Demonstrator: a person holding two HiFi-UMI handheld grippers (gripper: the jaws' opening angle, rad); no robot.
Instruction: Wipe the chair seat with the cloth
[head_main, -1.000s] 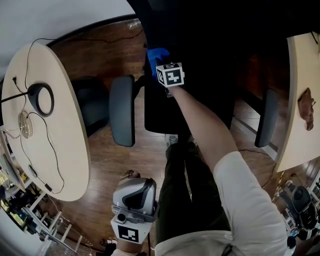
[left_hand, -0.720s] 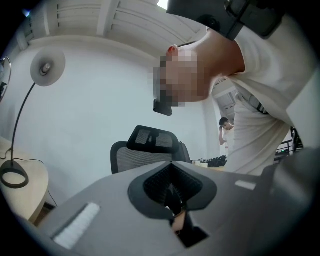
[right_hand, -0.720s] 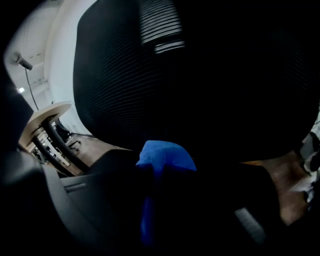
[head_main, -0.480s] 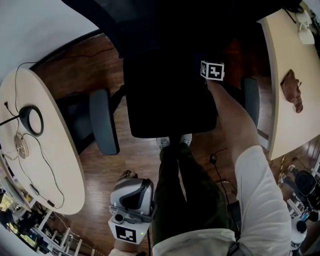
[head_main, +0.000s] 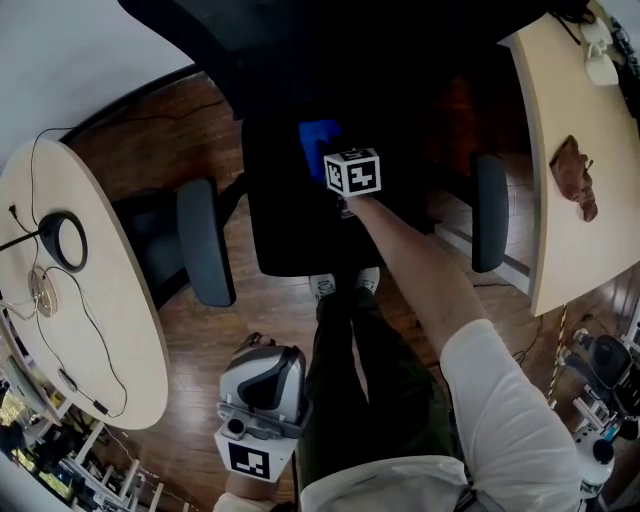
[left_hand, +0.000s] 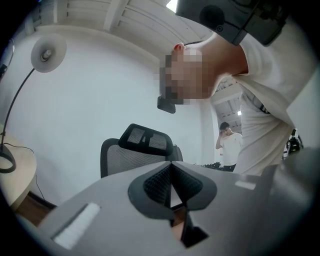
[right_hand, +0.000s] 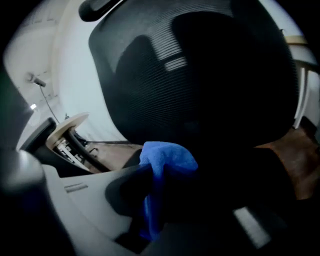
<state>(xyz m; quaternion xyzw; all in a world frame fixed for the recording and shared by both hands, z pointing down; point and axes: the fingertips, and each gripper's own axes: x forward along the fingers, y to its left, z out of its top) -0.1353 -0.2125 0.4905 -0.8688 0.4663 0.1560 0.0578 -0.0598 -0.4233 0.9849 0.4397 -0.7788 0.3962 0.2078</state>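
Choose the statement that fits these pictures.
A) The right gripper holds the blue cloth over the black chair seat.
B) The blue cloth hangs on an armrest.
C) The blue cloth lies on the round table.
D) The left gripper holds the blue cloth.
A: the right gripper is shut on the blue cloth over the chair seat; the left gripper is shut and empty.
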